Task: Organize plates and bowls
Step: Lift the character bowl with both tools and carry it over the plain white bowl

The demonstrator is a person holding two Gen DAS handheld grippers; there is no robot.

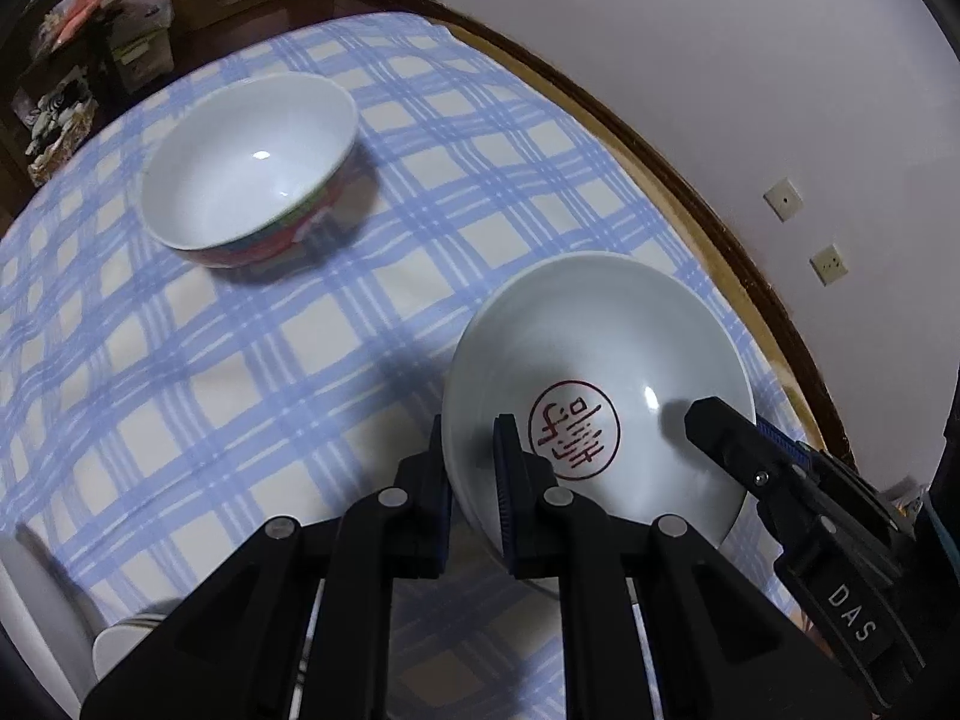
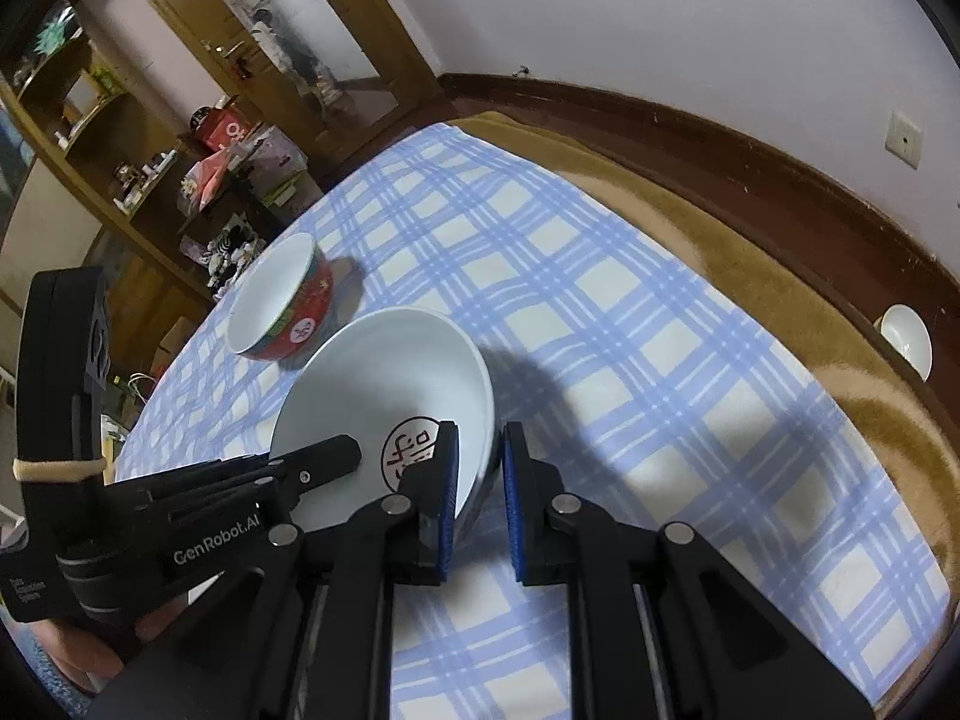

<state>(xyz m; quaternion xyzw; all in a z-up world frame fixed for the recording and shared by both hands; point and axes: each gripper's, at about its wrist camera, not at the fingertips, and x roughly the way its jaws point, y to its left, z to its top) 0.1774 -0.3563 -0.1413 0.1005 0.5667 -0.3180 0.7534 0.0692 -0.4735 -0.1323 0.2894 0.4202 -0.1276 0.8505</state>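
Left tongs (image 1: 471,474) and right tongs (image 2: 480,498) both gripping the white bowl's (image 1: 600,330) opposite rims, bowl sitting tilted near the checked worktop (image 1: 240,390) edge, red bowl (image 1: 252,168) resting farther left.

glossy white bowl (image 1: 600,372), seemingly cloth tablecloth (image 1: 240,372)

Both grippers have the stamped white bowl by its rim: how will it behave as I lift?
The white bowl looks like glazed ceramic, so it is probably rigid and breakable. Its glossy rim may slip between the left gripper and right gripper. Pinched on opposite sides, it will likely stay level.
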